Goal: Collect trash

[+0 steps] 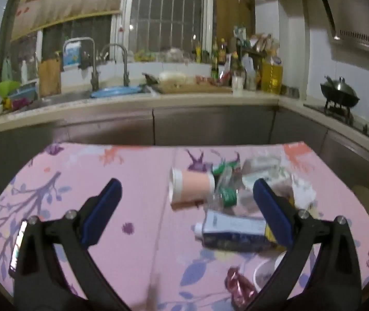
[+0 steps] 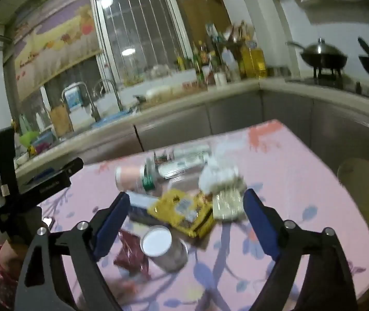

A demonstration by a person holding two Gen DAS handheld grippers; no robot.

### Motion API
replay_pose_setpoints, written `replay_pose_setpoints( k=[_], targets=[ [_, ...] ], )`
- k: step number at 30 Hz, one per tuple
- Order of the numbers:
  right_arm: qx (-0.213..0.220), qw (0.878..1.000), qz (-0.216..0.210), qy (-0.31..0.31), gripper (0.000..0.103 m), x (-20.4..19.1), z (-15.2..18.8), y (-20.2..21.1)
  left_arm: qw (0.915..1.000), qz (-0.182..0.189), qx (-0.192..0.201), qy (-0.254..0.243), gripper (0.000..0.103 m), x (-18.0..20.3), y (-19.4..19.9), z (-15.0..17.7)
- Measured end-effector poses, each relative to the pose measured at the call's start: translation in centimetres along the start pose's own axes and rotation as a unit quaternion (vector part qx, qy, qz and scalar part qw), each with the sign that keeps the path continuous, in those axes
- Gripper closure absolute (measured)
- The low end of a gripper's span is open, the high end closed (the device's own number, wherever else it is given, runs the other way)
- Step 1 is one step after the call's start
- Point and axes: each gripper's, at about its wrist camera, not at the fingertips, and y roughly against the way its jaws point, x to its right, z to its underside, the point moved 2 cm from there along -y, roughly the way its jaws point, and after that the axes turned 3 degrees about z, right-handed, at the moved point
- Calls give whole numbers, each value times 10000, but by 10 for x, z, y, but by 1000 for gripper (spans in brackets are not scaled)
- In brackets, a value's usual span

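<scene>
Both tongs stand wide apart and hold nothing. The left tongs (image 1: 187, 194) hover over the pink tabletop (image 1: 80, 171), with the trash ahead and to their right: a paper cup (image 1: 192, 188) on its side and a blue-and-white carton (image 1: 233, 230). Between the right tongs (image 2: 187, 204) lie a yellow wrapper (image 2: 184, 211) and a white lid (image 2: 156, 241).

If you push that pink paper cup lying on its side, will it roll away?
Probably. The pink paper cup lies on its side on the tablecloth, so a nudge would likely roll it in a curve. It looks empty, so it is likely light. A hard squeeze might crush it.
</scene>
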Motion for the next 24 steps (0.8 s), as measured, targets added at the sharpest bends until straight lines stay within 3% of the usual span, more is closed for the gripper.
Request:
replay_pose_setpoints(
  k=[4,16,24],
  targets=[
    [111,9999,12,30,25,-4,-2,0,10000,9,77,11,5,-1,2,-6],
    [-214,9997,105,97,32,-14,20,-9,9999,-21,-153,15,5,-3,-2,-7],
    [-434,9988,150,180,40,-14,30,-16,9990,-6,-456,-9,5,-12,-16,16]
  ],
)
